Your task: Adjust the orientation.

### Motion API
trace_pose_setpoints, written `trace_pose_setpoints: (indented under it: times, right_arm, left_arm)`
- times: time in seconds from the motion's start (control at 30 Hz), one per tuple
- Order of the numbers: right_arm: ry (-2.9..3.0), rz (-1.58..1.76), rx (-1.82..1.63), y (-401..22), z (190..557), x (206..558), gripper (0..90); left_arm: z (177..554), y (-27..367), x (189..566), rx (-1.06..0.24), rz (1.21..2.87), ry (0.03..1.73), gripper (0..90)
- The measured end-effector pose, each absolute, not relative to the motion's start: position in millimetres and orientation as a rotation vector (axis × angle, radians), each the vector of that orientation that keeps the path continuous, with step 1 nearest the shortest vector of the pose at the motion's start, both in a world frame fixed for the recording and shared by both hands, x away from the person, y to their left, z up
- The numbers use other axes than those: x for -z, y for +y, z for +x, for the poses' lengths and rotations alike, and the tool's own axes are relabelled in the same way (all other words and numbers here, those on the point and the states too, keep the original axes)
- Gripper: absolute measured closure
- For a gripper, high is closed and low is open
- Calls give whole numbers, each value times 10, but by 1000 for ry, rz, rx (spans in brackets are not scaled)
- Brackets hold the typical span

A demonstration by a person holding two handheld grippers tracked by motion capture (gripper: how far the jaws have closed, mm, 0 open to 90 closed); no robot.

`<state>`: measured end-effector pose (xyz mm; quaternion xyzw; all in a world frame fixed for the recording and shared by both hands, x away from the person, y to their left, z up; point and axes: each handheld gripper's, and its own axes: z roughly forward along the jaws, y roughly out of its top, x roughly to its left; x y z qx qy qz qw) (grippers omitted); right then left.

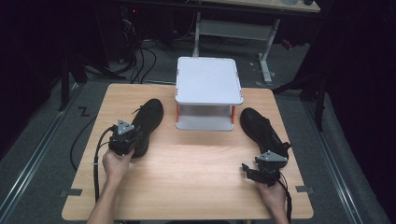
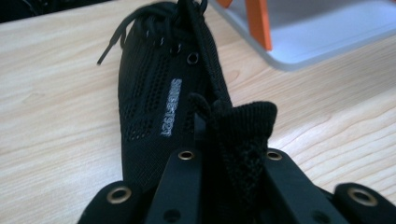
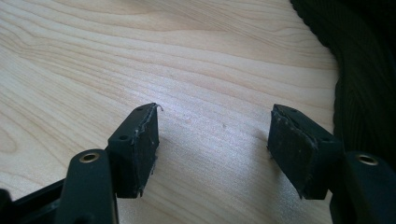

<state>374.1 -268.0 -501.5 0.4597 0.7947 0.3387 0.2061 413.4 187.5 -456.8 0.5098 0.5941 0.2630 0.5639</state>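
Here the left hand-held gripper (image 1: 131, 136) has its jaws clamped on the knitted heel collar of the left shoe (image 1: 146, 122), which lies on the desk (image 1: 196, 177) left of the white stand (image 1: 208, 93). The right hand-held gripper (image 3: 212, 140) rests wide apart and empty, just beside the right shoe (image 1: 260, 128).

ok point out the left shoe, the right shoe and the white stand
left shoe (image 1: 148, 117), high view, on its upper near the laces
right shoe (image 1: 259, 127), high view, on its upper at midfoot
white stand (image 1: 208, 80), high view, on its top shelf
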Motion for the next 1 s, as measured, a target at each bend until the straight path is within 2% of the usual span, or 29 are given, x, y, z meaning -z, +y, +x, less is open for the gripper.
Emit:
trace_pose_setpoints:
  times: [0.63,1.0]
  right_arm:
    - [2214,1280,-944,-2680,3741,5016,337]
    - [2214,1280,-944,-2679,3742,5015,337]
  left_arm:
    - [3755,1861,4227,-590,1150,1322,853]
    - [3481,1801,4168,-559,1160,1276,851]
